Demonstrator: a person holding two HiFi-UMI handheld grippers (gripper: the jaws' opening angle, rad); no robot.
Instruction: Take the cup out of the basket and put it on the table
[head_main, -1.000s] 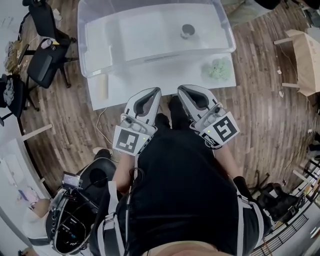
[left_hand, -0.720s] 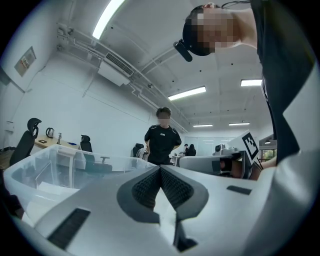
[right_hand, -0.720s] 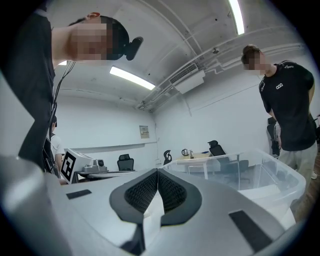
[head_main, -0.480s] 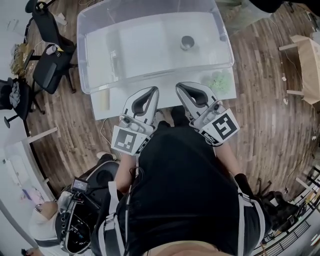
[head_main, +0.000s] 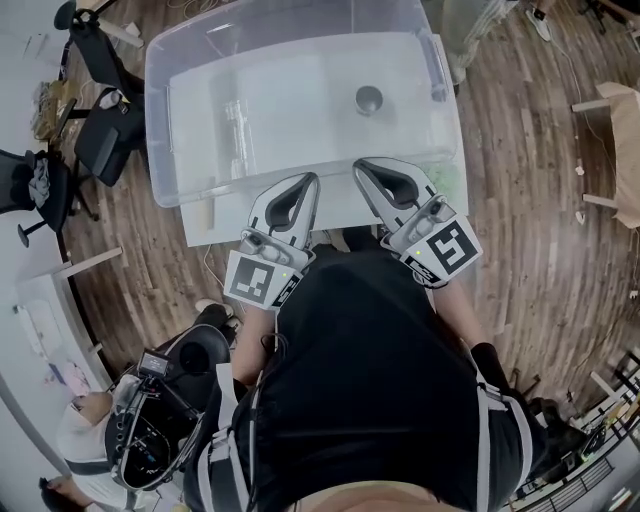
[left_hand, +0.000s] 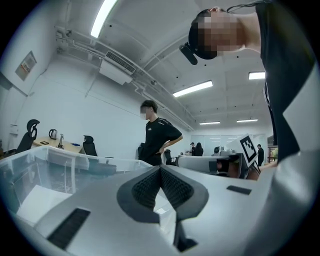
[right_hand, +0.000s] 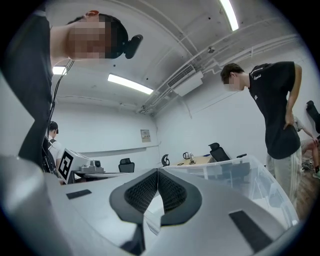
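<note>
A small grey cup (head_main: 369, 99) stands upright inside a big clear plastic bin (head_main: 160, 120) on a white table (head_main: 225, 225). Both grippers point level at the bin's near wall, side by side. My left gripper (head_main: 312, 179) has its jaws together with nothing between them, as the left gripper view (left_hand: 160, 170) also shows. My right gripper (head_main: 358, 166) is likewise shut and empty (right_hand: 158, 173). The cup lies beyond the right gripper's tips, well apart from them. Neither gripper view shows the cup. Each one shows the bin's rim (left_hand: 47, 152) (right_hand: 240, 167).
A green crumpled object (head_main: 447, 181) lies on the table behind the right gripper, and a pale roll (head_main: 207, 207) lies at the table's left front. Black office chairs (head_main: 105, 125) stand left of the bin. A person (left_hand: 157, 137) stands beyond the bin.
Both grippers have moved forward together toward the bin. Their tips, earlier over the table's front edge, now reach the bin's near wall. Jaws stay shut.
</note>
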